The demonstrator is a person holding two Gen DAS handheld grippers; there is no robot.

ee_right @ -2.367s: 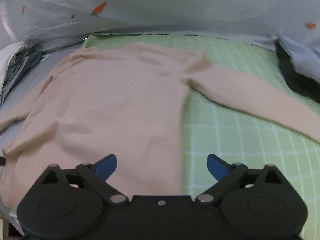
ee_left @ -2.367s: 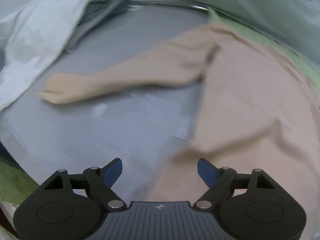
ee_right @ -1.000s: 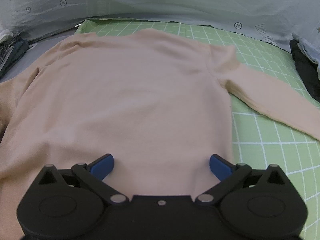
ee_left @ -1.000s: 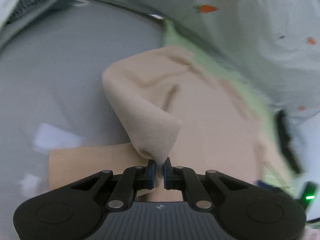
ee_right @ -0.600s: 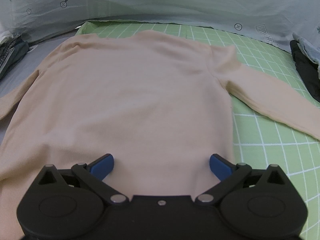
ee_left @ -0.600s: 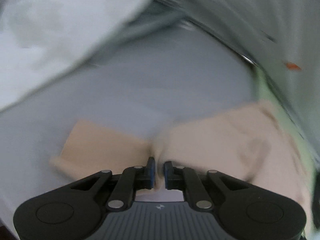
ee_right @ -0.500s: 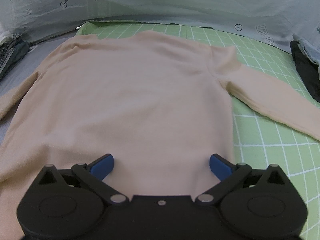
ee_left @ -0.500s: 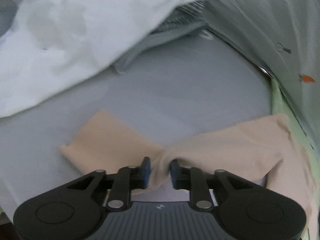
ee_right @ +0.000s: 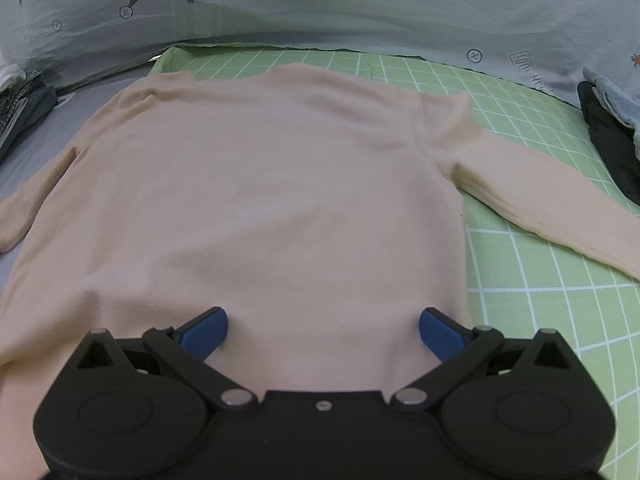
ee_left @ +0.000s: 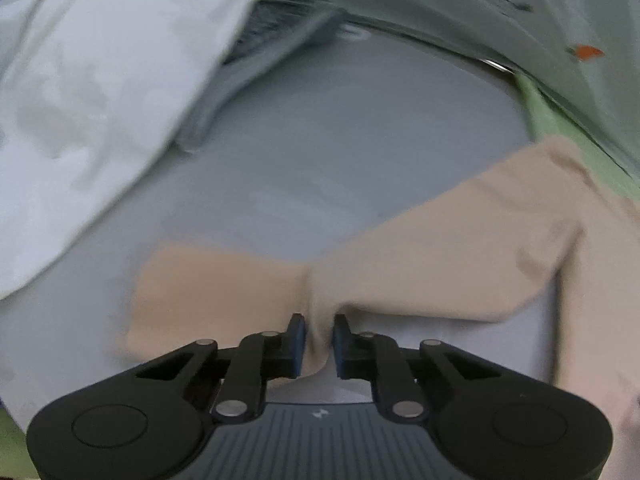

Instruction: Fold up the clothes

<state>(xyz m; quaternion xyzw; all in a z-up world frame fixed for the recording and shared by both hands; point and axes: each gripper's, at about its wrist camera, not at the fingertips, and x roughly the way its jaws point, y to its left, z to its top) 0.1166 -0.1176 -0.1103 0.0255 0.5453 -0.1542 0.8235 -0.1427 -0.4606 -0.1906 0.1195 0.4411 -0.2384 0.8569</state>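
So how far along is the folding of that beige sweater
Early. Done: the beige sweater lies flat on the green grid mat. In hand: the left gripper pinches its left sleeve. Left: every fold; the right sleeve lies outstretched, and the right gripper hangs open.

Left hand-held gripper (ee_left: 319, 340) jaws parting slightly around the sleeve (ee_left: 400, 264), sleeve now laid flat, cuff (ee_left: 208, 292) spread leftward

— Where do your two wrist views look?

— Your left one sits low and close over the beige sweater's (ee_left: 420, 256) sleeve; your right looks across its spread body (ee_right: 260, 200). Both share that sweater.
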